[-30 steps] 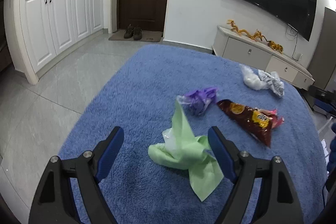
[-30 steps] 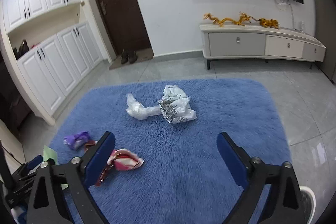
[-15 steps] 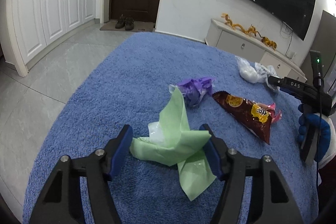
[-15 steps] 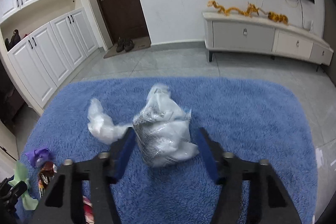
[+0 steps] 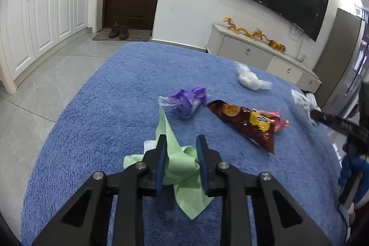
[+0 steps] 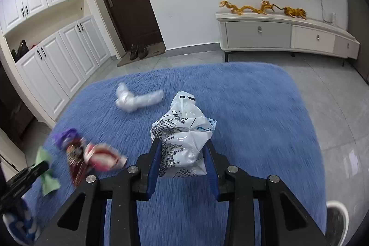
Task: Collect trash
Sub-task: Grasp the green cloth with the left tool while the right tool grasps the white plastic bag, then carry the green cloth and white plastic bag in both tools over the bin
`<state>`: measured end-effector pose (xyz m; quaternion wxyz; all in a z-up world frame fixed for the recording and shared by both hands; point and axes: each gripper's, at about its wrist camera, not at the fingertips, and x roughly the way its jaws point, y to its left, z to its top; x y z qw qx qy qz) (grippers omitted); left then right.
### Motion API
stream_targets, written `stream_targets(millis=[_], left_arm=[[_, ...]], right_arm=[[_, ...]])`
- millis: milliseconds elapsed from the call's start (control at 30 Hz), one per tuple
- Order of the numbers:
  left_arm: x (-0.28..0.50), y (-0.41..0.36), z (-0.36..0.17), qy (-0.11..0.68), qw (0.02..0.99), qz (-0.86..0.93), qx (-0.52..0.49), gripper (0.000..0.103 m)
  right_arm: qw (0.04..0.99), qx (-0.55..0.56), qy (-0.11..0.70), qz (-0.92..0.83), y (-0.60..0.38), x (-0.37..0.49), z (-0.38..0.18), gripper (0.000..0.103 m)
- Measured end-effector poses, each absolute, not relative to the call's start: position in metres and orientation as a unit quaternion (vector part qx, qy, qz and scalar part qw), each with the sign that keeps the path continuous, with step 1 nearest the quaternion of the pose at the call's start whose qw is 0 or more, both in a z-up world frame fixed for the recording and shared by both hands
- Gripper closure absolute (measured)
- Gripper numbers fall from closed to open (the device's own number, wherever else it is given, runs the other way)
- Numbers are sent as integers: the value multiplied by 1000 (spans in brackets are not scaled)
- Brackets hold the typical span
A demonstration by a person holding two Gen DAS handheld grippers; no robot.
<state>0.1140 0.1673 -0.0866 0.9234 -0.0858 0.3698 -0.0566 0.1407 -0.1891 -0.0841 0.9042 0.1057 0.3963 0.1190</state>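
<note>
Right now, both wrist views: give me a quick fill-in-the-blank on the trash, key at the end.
1. The left gripper has its jaws around the crumpled ____ wrapper.
2. The right gripper has the ____ printed bag.
3. All the trash lies on a ____ rug.
Missing words: green; white; blue

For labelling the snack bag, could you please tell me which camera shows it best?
The left wrist view: the snack bag lies sharp and whole on the rug. The right wrist view shows it small, blurred, at the left edge.
</note>
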Motion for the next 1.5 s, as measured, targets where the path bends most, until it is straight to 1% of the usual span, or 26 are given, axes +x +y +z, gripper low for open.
stream_targets(millis=[167,333,600,967,1200,1367,1500], left_arm=[[91,172,-80,363,921,-72,-124,85],[59,166,-66,351,924,-84,-126,86],[18,152,-10,296,944,-98,-107,86],[-17,103,71,229,963,-122,-72,86],[-21,42,110,207,961,-177,-48,86],[-4,-18,114,220,948,-227,-36,86],[14,-77,104,243,933,-265,-18,86]], right_arm=[[906,118,389,116,-202,91,-68,69],[914,125,368,111,-211,52,-46,69],[933,136,315,111,-224,3,-7,69],[963,139,208,96,-273,-69,60,69],[970,151,184,58,-314,-99,63,69],[968,174,182,6,-357,-110,51,69],[963,181,196,-45,-390,-112,32,69]])
